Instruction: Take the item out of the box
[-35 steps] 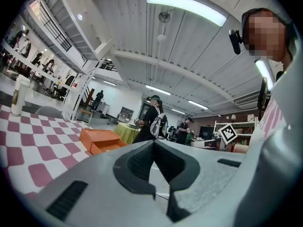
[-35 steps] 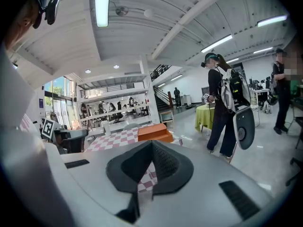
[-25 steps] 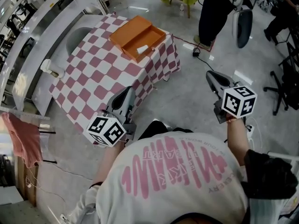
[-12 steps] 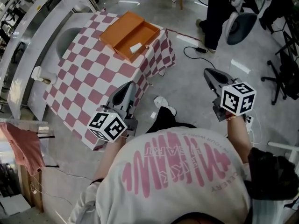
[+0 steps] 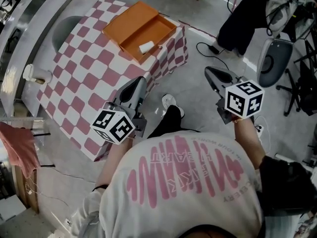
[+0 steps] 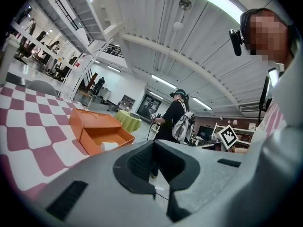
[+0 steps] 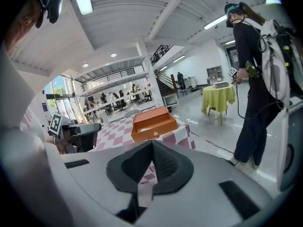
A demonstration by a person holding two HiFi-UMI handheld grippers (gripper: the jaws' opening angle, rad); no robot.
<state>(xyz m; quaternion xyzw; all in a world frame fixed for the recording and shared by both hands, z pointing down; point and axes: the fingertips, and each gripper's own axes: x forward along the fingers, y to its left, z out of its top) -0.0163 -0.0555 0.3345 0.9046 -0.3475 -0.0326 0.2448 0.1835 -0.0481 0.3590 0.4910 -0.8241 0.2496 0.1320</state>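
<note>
An open orange box (image 5: pixel 130 24) sits at the far corner of a table with a red-and-white checked cloth (image 5: pixel 94 78). A small white item (image 5: pixel 146 46) lies in its tray, and also shows in the left gripper view (image 6: pixel 109 146). My left gripper (image 5: pixel 140 81) hangs over the table's near edge, short of the box, shut and empty (image 6: pixel 154 143). My right gripper (image 5: pixel 210 73) is off the table over the floor, pointing toward the box (image 7: pixel 154 124), jaws shut with nothing between them (image 7: pixel 152 145).
A person in black with a backpack (image 7: pixel 255 79) stands on the floor beyond the table's right side. An office chair (image 5: pixel 275 58) and cables are at the right. A green-clothed table (image 7: pixel 218 96) stands farther back. A white fixture (image 5: pixel 29 73) is on the table's left.
Both grippers have come forward and slightly down toward the table; the right one has shifted left. The box lies nearer in view. Both stay shut.
</note>
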